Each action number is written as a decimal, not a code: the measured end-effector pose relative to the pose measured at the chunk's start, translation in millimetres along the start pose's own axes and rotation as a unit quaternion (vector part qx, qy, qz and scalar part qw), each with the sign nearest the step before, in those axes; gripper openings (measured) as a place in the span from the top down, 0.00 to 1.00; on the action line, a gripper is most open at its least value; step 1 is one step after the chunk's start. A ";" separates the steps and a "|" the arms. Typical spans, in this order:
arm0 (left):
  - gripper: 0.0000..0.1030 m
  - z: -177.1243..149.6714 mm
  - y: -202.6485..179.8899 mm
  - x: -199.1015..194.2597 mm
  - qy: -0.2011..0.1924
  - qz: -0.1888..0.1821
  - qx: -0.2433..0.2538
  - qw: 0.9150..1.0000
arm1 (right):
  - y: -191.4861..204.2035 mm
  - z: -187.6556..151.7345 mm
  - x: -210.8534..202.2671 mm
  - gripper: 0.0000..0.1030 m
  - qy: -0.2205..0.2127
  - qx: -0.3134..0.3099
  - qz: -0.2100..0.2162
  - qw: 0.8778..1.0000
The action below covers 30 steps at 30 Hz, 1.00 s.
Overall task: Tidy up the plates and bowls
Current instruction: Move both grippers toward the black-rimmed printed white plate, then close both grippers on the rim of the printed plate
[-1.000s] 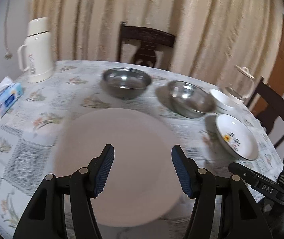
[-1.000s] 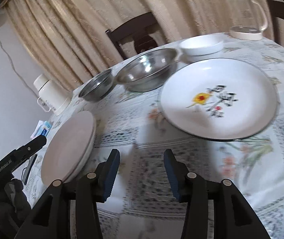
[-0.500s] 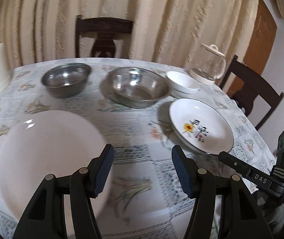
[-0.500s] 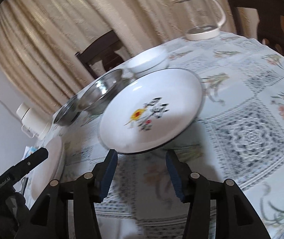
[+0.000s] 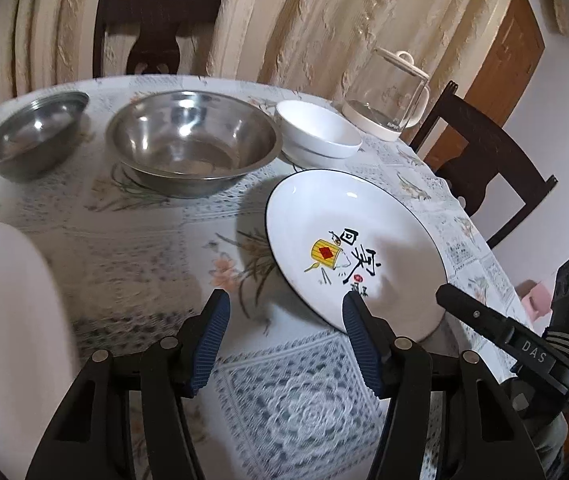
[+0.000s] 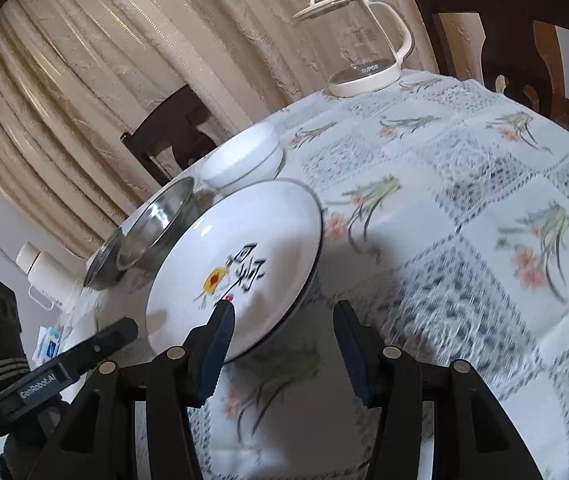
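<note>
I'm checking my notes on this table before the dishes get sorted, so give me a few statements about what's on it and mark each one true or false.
1. The painted plate carries a yellow and red picture with black characters. True.
2. The large steel bowl is stacked inside the small steel bowl. False: they sit side by side, apart, on the tablecloth.
3. The white bowl stands between the large steel bowl and the glass kettle. True.
4. The left gripper is clamped on the painted plate. False: its jaws are open and hold nothing.
5. The right gripper holds the glass kettle. False: it is open and empty, near the painted plate's rim.
</note>
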<state>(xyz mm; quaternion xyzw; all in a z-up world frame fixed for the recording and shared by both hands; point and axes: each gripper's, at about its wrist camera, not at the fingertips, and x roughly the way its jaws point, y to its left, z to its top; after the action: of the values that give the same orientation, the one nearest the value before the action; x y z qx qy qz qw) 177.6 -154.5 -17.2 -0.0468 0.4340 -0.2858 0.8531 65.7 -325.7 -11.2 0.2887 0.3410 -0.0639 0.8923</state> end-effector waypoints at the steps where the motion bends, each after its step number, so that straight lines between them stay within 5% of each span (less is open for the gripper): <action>1: 0.43 2.2 -0.1 4.8 0.002 -0.002 -0.002 1.000 | -2.5 2.1 0.5 0.47 0.000 0.002 0.001 1.000; 15: 0.53 16.8 7.0 46.2 0.026 0.002 -0.013 1.000 | -13.3 18.0 23.0 0.53 0.030 0.013 0.014 0.999; 30: 0.54 26.2 5.0 63.4 0.008 -0.025 -0.019 0.999 | -16.3 32.7 42.4 0.58 0.046 0.008 0.024 0.999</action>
<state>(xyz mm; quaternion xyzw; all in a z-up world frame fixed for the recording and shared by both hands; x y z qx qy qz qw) 229.2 -188.3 -47.8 -0.0718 0.4452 -0.2990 0.8410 111.4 -353.9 -26.6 0.3067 0.3739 -0.0318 0.8747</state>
